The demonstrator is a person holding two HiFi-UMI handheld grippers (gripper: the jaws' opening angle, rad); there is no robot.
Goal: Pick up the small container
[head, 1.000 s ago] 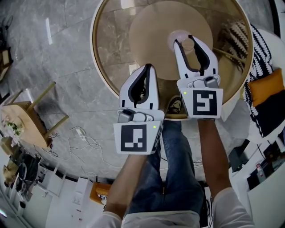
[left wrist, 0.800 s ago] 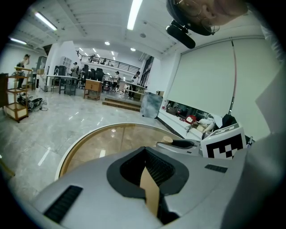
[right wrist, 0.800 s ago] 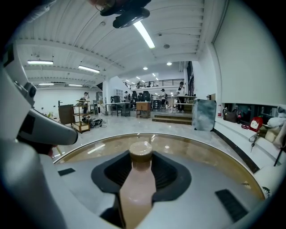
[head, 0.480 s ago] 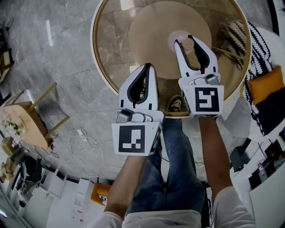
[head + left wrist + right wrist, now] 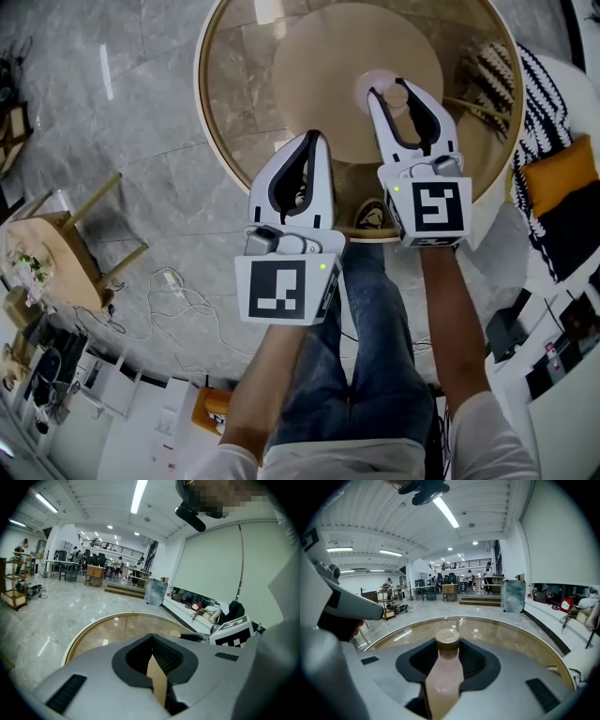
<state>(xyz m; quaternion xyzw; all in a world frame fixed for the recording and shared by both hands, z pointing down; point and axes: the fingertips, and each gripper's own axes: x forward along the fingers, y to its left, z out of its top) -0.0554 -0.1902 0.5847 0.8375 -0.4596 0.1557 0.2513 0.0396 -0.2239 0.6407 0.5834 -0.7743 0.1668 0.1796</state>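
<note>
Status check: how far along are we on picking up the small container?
Done: the right gripper has its jaws around the small container, apparently closed on it. In hand: that grip, with the container seemingly sitting on the round table. Left: the lift. The left gripper is shut and empty.

Below you stands a round glass-topped table with a white rim, on a grey marble floor. Off to your left you have a piece of light wooden furniture and a white cable trailing near it; to your right, an orange cushion sits against black-and-white patterned fabric
</note>
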